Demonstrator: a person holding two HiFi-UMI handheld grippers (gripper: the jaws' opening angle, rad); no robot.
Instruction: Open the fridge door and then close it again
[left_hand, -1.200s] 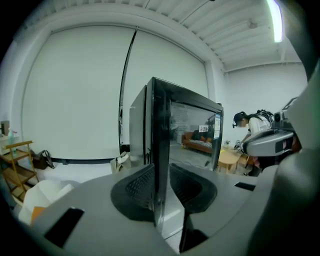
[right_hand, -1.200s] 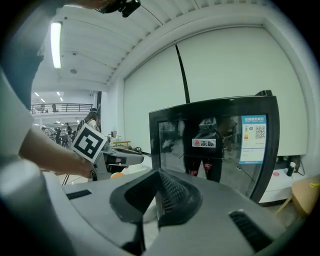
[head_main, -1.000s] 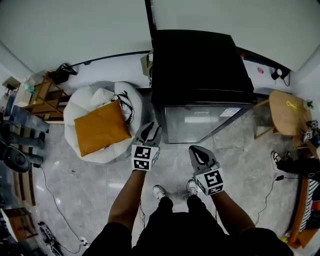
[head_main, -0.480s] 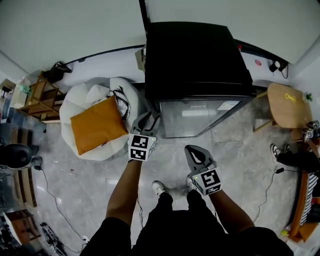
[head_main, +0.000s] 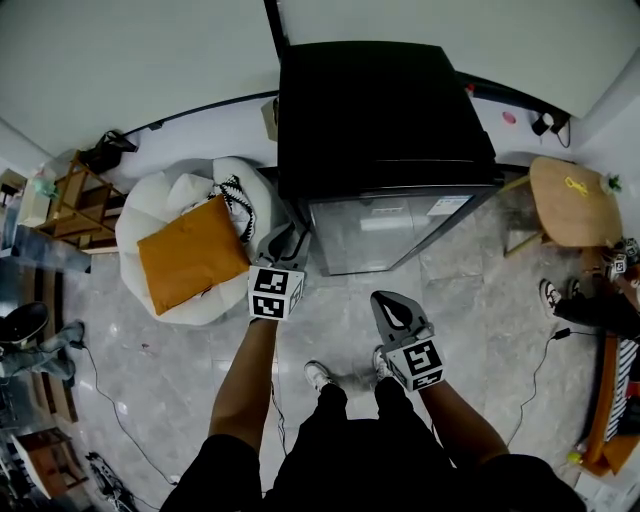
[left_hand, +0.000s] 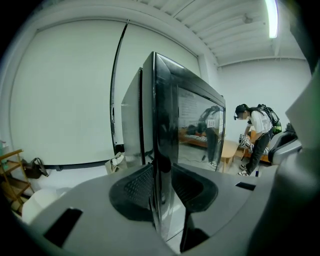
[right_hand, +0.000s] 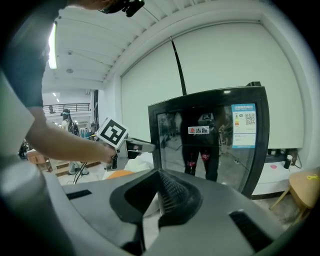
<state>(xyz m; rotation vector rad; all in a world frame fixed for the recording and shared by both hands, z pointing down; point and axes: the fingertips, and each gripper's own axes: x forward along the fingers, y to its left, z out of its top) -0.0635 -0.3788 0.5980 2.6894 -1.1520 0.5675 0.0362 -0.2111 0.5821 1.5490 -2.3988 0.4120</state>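
The fridge door (head_main: 395, 232) is a stiff, glass-fronted panel in a glossy black frame. It stands in the upper middle of the head view, below the black top of the fridge cabinet (head_main: 380, 110). It probably feels fairly heavy but swings freely on its hinges, which seem to run along its right side in that view. A seal may tug as it nears the cabinet. Glass and frame both look smooth, so a light pinch could slide off. No handle shows, so the best hold is the free vertical edge at the door's left, far from the hinges. The pads should sit on the frame rather than bare glass, and the pull should follow the door's arc rather than a straight line.

The door stands slightly ajar: in the left gripper view a gap shows between its edge and the cabinet, left of centre. The left gripper (left_hand: 162, 171) is at that free edge. Its tongs are closing with the edge between them, and both pads look to lie against the door, one on the inner face and one on the outer. In the head view this is at the door's lower left corner.

The right gripper (head_main: 388, 300) hangs lower in the frame, over the floor (head_main: 480, 300) and apart from the door. Its tongs are pressed together and empty, pointing toward the glass.
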